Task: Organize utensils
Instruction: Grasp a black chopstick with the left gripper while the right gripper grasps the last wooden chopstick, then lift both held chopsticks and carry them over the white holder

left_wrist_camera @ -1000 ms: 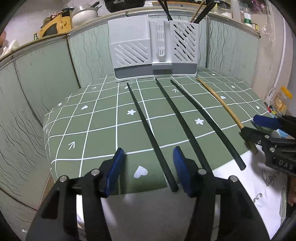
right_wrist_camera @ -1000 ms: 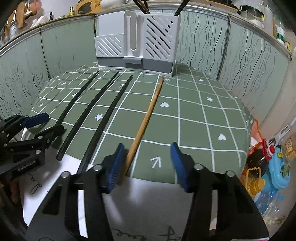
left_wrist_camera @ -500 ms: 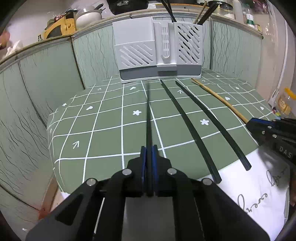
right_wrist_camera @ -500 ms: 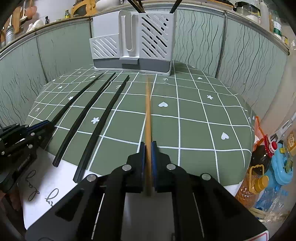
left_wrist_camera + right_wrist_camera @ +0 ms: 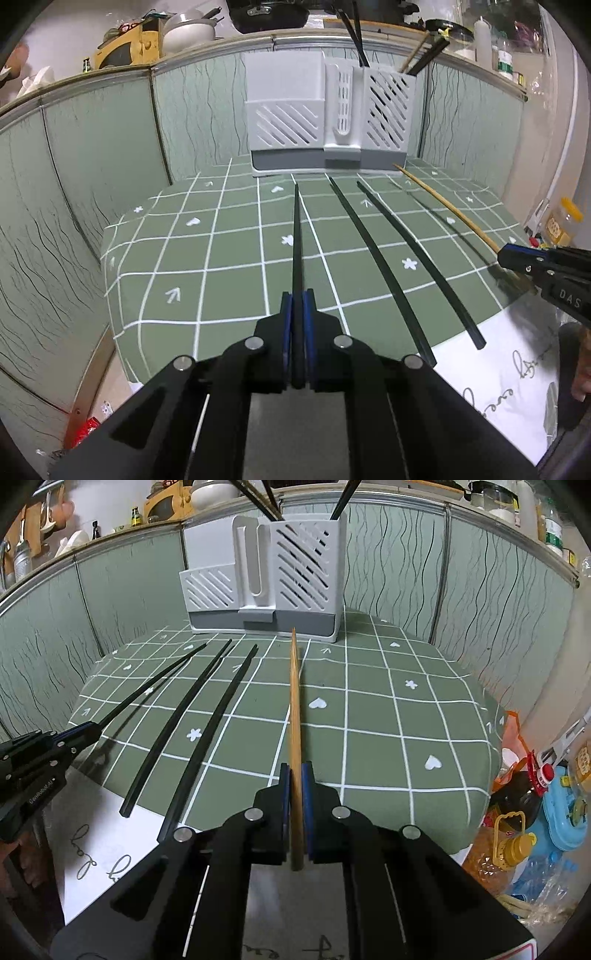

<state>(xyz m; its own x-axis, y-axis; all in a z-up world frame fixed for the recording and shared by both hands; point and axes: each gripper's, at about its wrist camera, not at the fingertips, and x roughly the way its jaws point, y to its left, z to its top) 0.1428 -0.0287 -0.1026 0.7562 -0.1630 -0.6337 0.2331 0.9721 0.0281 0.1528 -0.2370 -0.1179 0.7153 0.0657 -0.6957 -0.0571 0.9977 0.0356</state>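
Note:
My left gripper point(image 5: 297, 295) is shut on a black chopstick point(image 5: 296, 236) and holds it pointing at the white utensil holder point(image 5: 328, 118). My right gripper point(image 5: 294, 768) is shut on a wooden chopstick point(image 5: 294, 694), also pointing at the holder point(image 5: 273, 579). Two more black chopsticks point(image 5: 384, 266) lie on the green checked tablecloth point(image 5: 229, 266) between the two grippers; they also show in the right wrist view point(image 5: 192, 716). The holder's right compartment has several chopsticks standing in it. The right gripper also shows at the left view's right edge point(image 5: 517, 258).
Green panelled walls point(image 5: 92, 155) close in the table on the left and back. A white cloth point(image 5: 498, 369) covers the near table edge. Bottles and bags point(image 5: 524, 812) stand on the floor to the right. Pots and jars sit on the ledge above the wall.
Both grippers have shut, the left on the black chopstick and the right on the wooden one. Both chopsticks are now lifted off the table and both grippers are nearer the holder.

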